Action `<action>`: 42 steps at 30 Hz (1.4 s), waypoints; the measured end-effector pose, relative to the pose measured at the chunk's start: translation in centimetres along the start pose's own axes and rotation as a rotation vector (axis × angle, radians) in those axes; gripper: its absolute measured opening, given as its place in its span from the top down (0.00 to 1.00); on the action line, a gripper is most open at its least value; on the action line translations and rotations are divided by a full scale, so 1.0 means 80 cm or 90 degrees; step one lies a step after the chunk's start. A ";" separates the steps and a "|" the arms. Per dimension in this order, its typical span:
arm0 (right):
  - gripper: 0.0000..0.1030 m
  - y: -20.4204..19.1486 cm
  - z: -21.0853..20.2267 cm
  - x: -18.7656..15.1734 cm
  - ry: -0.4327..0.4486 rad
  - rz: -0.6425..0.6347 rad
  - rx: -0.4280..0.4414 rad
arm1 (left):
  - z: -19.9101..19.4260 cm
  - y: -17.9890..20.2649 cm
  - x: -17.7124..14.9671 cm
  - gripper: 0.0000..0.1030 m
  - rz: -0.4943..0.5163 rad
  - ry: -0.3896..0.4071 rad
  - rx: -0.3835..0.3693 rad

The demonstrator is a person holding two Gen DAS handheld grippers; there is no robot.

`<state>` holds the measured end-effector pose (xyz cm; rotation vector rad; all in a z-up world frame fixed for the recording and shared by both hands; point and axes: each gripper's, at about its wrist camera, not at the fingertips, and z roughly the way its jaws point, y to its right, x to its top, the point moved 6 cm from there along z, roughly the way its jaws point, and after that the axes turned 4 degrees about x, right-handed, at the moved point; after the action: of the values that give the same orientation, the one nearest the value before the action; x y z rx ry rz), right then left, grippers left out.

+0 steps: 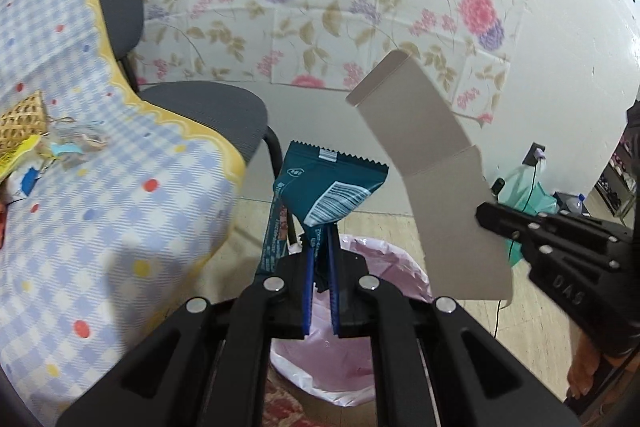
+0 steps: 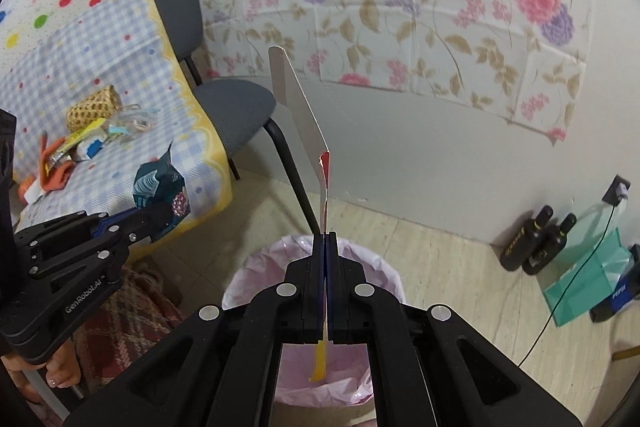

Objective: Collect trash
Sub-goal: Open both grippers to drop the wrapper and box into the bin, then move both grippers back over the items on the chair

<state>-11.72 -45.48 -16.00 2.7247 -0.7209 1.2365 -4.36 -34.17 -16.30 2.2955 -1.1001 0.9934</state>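
Two claws, each pinching one piece of trash above the pink-lined bin.

Your left claw (image 1: 320, 251) is pressed together on a teal snack wrapper (image 1: 328, 187), which stands up at the centre of the left wrist view; your right claw (image 2: 325, 247) is clamped on a flattened cardboard carton (image 2: 304, 107), seen edge-on at the centre of the right wrist view and as a broad grey sheet (image 1: 440, 195) at the right of the left one. Below both claws, at the bottom centre of each frame, the bin (image 2: 360, 267) gapes with its liner rim clear on all sides. At frame left the counter (image 1: 100, 207) edge with its yellow-trimmed cloth hangs close beside the bin, more trash (image 2: 80, 143) lying on it by a wicker basket (image 2: 92, 107). A grey chair (image 2: 236, 107) stands behind, bare floor (image 2: 440, 259) opening to the right.
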 end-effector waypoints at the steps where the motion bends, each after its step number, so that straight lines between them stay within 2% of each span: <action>1: 0.97 0.004 0.008 -0.004 -0.009 0.006 0.001 | 0.006 0.003 -0.001 0.96 0.003 -0.007 0.000; 4: 0.94 0.010 0.022 -0.011 -0.024 0.016 0.002 | 0.020 0.007 -0.001 0.92 0.004 -0.023 0.000; 6: 0.91 0.013 0.028 -0.016 -0.030 0.022 0.003 | 0.027 0.008 -0.002 0.78 -0.001 -0.037 -0.004; 7: 0.88 0.014 0.029 -0.017 -0.030 0.025 0.004 | 0.029 0.007 -0.003 0.66 -0.006 -0.039 -0.002; 8: 0.84 0.014 0.029 -0.016 -0.029 0.025 0.005 | 0.030 0.006 -0.003 0.59 -0.008 -0.040 -0.001; 11: 0.80 0.013 0.024 -0.010 -0.016 0.023 0.006 | 0.026 -0.003 -0.001 0.57 -0.015 -0.034 0.004; 21: 0.80 -0.025 0.004 0.026 0.032 -0.007 0.040 | -0.007 -0.051 0.016 0.57 -0.048 0.001 0.043; 25: 0.80 -0.061 0.006 0.047 0.050 -0.036 0.069 | -0.032 -0.083 0.023 0.56 -0.067 0.025 0.079; 35: 0.79 -0.175 0.011 0.094 0.083 -0.117 0.156 | -0.101 -0.202 0.028 0.52 -0.149 0.075 0.197; 42: 0.71 -0.247 0.038 0.119 0.075 -0.164 0.195 | -0.132 -0.290 0.010 0.46 -0.209 0.077 0.273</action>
<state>4.52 -32.35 -8.56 2.8239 -0.1703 1.5344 9.90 -14.05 -9.94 2.5889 -0.4671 1.3050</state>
